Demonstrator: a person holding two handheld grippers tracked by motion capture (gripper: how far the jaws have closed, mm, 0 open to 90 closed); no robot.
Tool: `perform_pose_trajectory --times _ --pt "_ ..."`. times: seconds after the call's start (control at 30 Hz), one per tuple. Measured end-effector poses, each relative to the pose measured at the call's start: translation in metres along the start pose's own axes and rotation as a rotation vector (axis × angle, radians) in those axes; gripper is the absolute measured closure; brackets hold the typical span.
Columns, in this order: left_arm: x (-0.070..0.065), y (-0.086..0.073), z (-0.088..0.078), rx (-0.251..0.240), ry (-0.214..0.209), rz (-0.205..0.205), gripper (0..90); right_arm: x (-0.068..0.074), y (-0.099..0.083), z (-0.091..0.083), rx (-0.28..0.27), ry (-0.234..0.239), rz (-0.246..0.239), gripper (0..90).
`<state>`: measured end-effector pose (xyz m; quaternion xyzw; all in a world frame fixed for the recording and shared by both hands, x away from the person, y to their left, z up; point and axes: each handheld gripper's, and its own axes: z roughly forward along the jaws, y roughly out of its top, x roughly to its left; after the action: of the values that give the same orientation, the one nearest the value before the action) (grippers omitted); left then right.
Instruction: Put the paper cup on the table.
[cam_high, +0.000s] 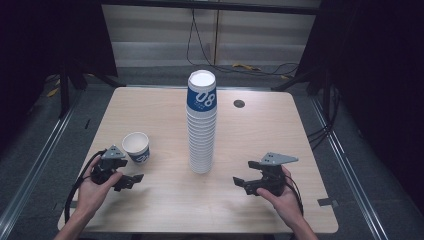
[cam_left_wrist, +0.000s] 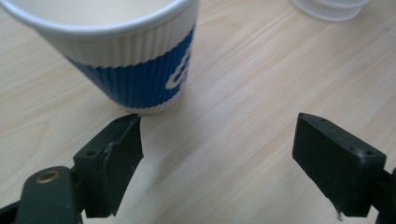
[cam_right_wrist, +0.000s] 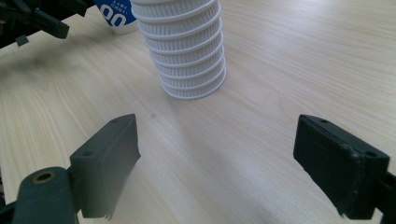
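Observation:
A tall stack of white ribbed paper cups (cam_high: 201, 131), topped by a blue-banded one, stands upright mid-table. A single blue-and-white paper cup (cam_high: 136, 147) stands upright to its left. My left gripper (cam_high: 131, 171) is held just in front of that cup, open with nothing between its fingers. In the left gripper view the cup (cam_left_wrist: 130, 56) sits beyond the left jaw, apart from the open gripper (cam_left_wrist: 217, 140). My right gripper (cam_high: 244, 172) is open and empty to the right of the stack. In the right gripper view the stack's base (cam_right_wrist: 187, 51) lies ahead of the open gripper (cam_right_wrist: 217, 144).
The light wooden table (cam_high: 260, 210) has a round black grommet (cam_high: 239, 103) near its far edge. Cables (cam_high: 240, 65) lie on the floor behind it. Dark curtains hang at both sides. Bare wood lies between the two grippers.

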<state>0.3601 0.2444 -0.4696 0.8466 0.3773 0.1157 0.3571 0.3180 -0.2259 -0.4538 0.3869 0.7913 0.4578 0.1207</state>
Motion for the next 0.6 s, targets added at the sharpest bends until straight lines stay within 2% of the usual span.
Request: perform_pose_trajectory --times 0.07,0.13,0.2,0.27,0.37,0.47,0.53,0.6 --pt "-0.006 -0.001 -0.002 -0.028 -0.032 0.013 16.0 0.000 0.000 0.000 -0.002 -0.001 0.002 14.1" --pt "-0.014 -0.001 -0.003 -0.047 -0.053 0.001 16.1 0.000 0.000 0.000 -0.001 -0.002 0.002 14.1" --pt "-0.023 0.000 -0.004 -0.099 -0.074 -0.004 16.1 0.000 0.000 -0.001 -0.005 -0.004 0.000 14.1" --pt "-0.032 0.001 -0.002 -0.123 -0.077 -0.011 16.1 0.000 0.000 -0.003 -0.008 -0.007 -0.001 14.1" --pt "-0.043 0.003 0.002 -0.121 -0.102 -0.021 16.0 0.000 -0.001 -0.003 -0.010 -0.008 0.003 14.2" --pt "-0.054 0.006 0.007 -0.106 -0.118 0.001 16.1 0.003 -0.001 -0.004 -0.016 -0.003 -0.004 14.6" --pt "-0.062 0.010 0.011 -0.102 -0.128 -0.010 16.1 0.006 -0.001 -0.006 -0.019 0.008 -0.002 15.2" --pt "-0.071 0.015 0.016 -0.103 -0.154 0.012 16.1 0.008 -0.004 -0.007 -0.018 0.011 -0.010 15.2"
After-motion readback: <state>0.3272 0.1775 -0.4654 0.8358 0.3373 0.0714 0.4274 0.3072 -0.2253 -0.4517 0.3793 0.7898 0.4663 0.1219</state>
